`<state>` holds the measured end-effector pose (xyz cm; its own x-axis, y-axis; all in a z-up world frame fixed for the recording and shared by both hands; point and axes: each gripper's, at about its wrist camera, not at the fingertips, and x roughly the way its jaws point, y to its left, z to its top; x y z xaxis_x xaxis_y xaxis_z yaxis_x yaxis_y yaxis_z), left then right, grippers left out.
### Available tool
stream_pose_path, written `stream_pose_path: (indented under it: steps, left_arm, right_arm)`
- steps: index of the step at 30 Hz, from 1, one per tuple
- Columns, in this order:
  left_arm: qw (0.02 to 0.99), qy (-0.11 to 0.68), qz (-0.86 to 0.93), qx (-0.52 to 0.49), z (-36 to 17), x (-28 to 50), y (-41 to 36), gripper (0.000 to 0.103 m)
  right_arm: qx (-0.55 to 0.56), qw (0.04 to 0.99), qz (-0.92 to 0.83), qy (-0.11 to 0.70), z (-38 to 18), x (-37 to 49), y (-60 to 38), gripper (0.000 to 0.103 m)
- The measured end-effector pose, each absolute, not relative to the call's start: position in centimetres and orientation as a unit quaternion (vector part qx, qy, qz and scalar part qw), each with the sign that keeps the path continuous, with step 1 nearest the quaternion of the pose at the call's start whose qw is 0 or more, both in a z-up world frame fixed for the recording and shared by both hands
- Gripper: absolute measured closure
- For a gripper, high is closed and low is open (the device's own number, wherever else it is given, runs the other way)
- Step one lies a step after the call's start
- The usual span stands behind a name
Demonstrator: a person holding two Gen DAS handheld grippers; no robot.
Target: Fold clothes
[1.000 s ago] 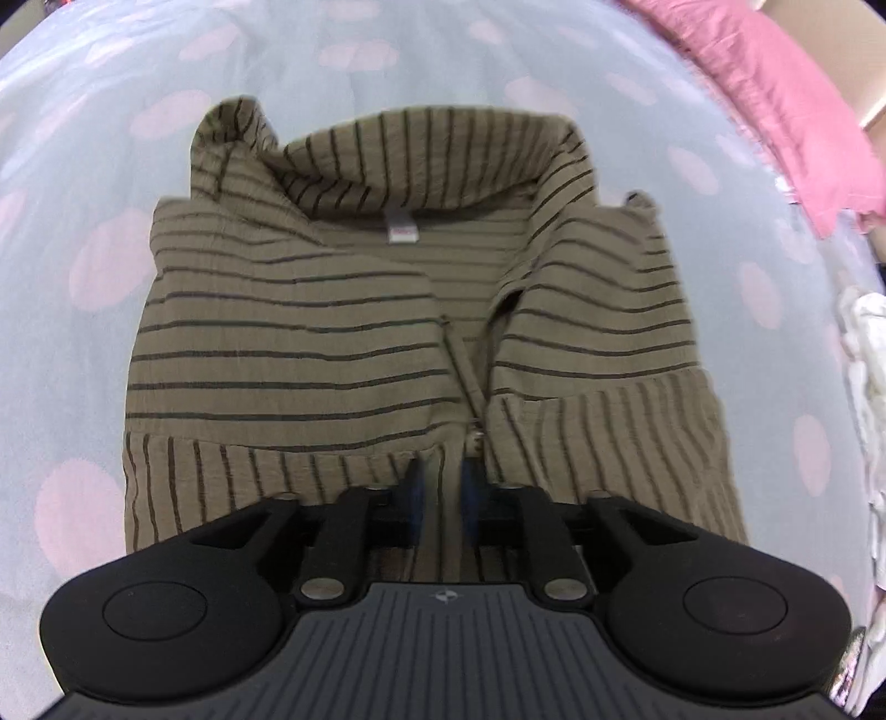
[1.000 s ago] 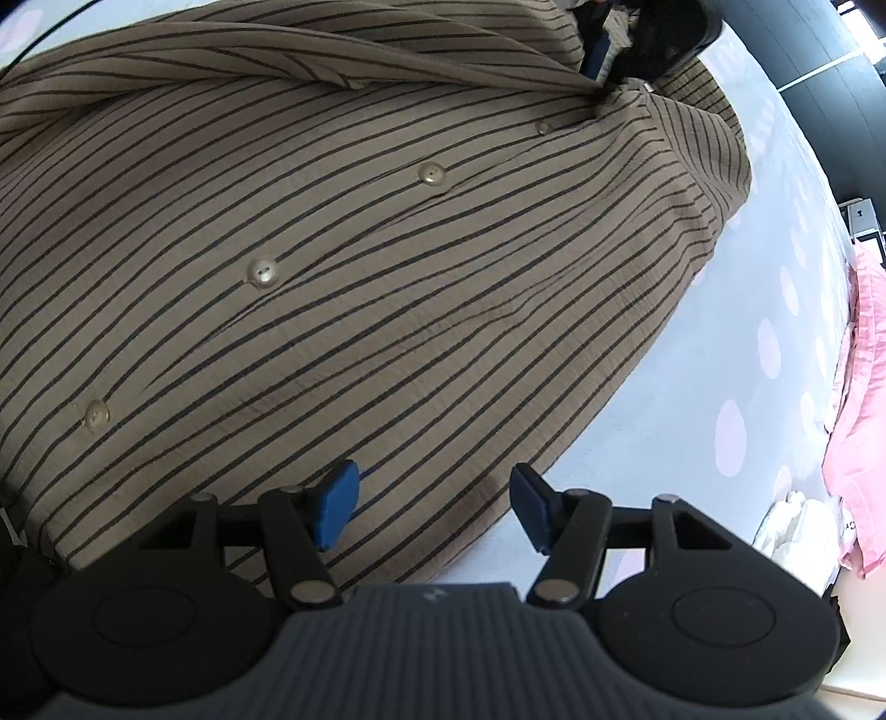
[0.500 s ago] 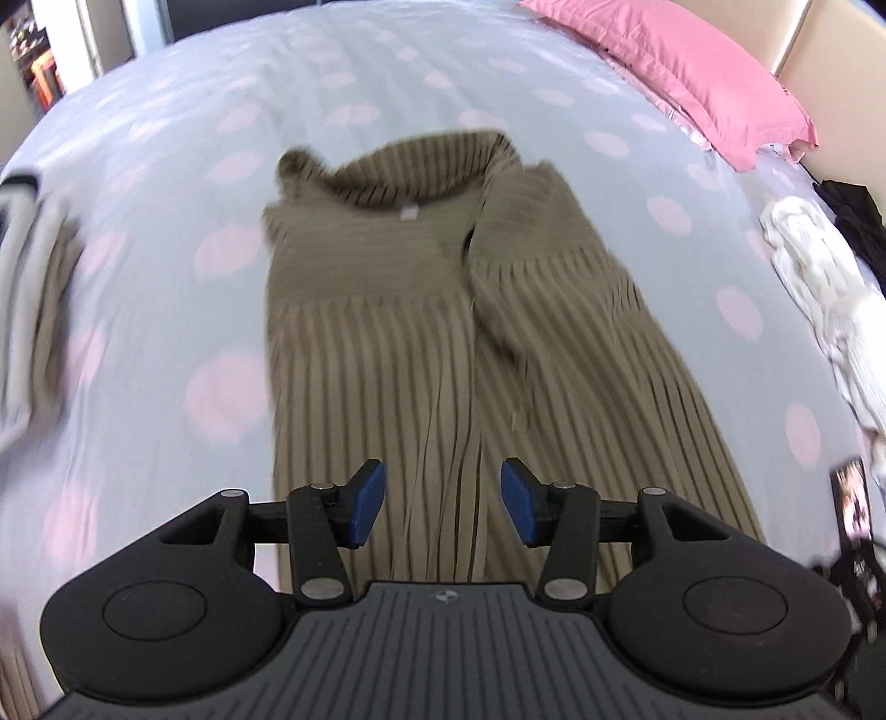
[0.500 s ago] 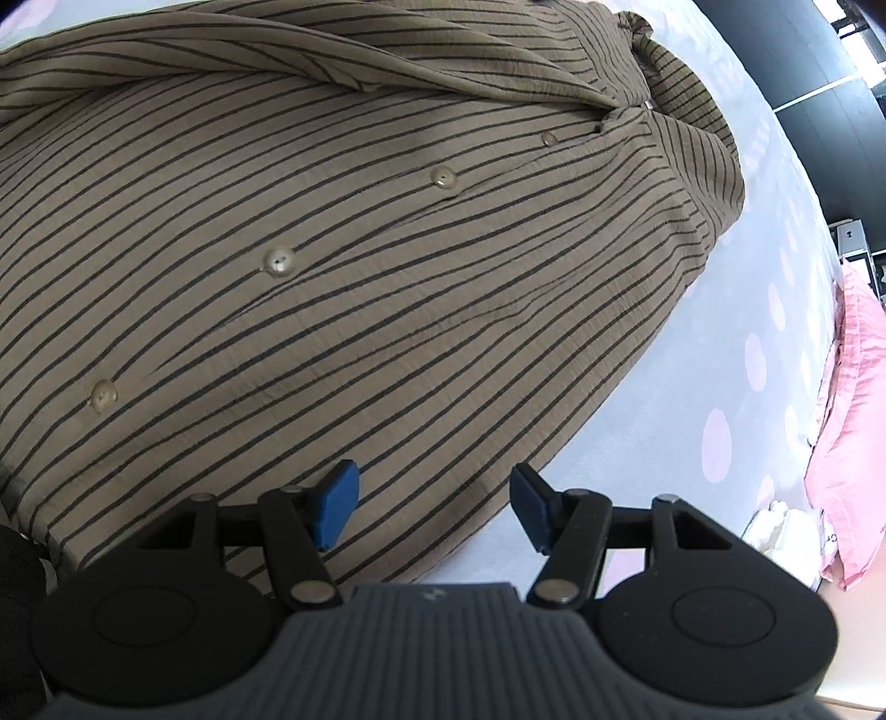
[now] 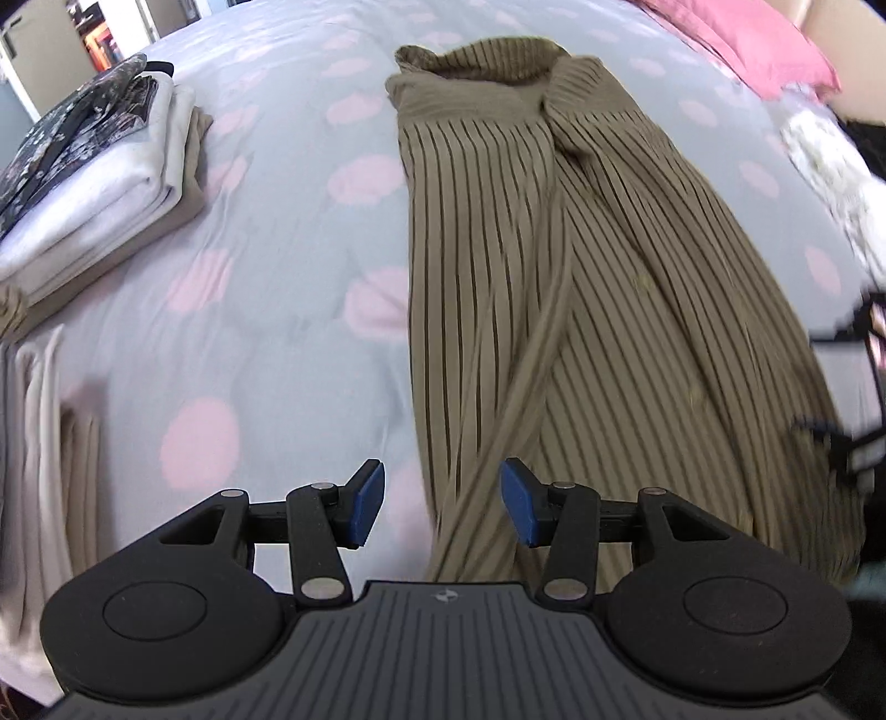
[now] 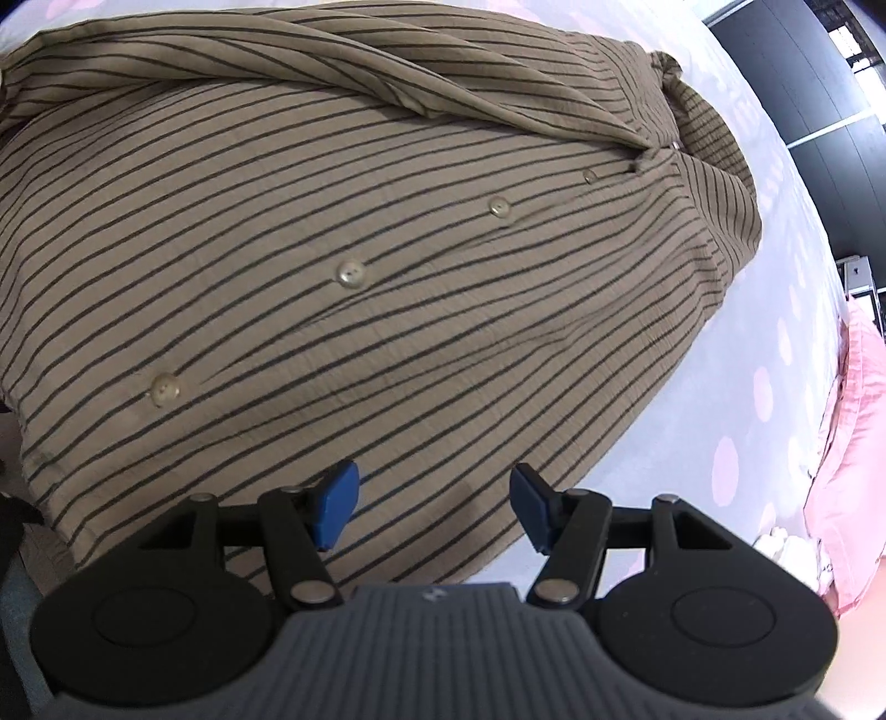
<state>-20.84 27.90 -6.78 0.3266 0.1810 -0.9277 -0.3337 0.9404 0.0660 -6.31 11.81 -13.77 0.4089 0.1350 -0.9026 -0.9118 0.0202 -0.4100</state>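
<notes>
Two grippers, both with fingers spread wide and holding nothing. Left gripper (image 5: pixel 441 509) poised above the hem of the striped shirt (image 5: pixel 581 288), spread lengthwise on the dotted bed (image 5: pixel 288 310). Right gripper (image 6: pixel 434 507) low over the shirt's buttoned front (image 6: pixel 343 274). Folded clothes (image 5: pixel 99 183) stacked well apart; pink pillow (image 5: pixel 742 44) beyond.

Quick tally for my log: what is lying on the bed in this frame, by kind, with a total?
Striped brown shirt being folded: 1
Stack of folded clothes: 1
Pink pillow: 1
White crumpled garment: 1
Total: 4
Both the left gripper and right gripper are open, holding nothing.
</notes>
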Motion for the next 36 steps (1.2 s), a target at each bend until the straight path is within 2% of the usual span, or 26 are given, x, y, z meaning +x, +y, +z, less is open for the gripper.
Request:
stream_pose_path:
  steps: [3,8,10,11,12,16,25,30,36]
  left_arm:
    - [0.807,0.567,0.16,-0.038,-7.8,-22.7,26.5,0.052]
    - [0.774,0.606,0.178,-0.046,-10.5,-24.6,25.9,0.052]
    - [0.759,0.619,0.193,-0.061,-11.6,-25.2,26.1,0.056]
    - [0.754,0.622,0.198,-0.077,-11.9,-25.6,26.3,0.07]
    - [0.75,0.623,0.202,-0.095,-12.1,-26.0,26.5,0.089]
    - [0.765,0.596,0.201,-0.141,-10.9,-27.4,26.1,0.102]
    - [0.797,0.57,0.15,-0.134,-8.5,-28.2,20.2,0.103]
    - [0.812,0.556,0.115,-0.135,-8.3,-27.6,16.6,0.103]
    - [0.816,0.553,0.087,-0.142,-9.4,-27.0,13.6,0.103]
  right_arm:
    - [-0.563,0.622,0.423,0.343,-13.8,-6.9,11.9,0.04]
    - [-0.564,0.619,0.43,0.338,-14.0,-7.6,11.6,0.04]
    - [-0.559,0.62,0.43,0.343,-14.0,-7.7,11.4,0.04]
    - [-0.556,0.621,0.431,0.345,-14.0,-7.8,11.3,0.04]
    - [-0.552,0.622,0.431,0.349,-14.0,-7.8,11.2,0.04]
    - [-0.519,0.636,0.433,0.373,-13.4,-8.0,10.7,0.04]
    - [-0.415,0.678,0.423,0.435,-11.8,-9.2,9.6,0.04]
    - [-0.279,0.709,0.434,0.482,-9.4,-9.4,8.9,0.04]
    - [-0.116,0.695,0.447,0.552,-8.7,-10.2,9.1,0.044]
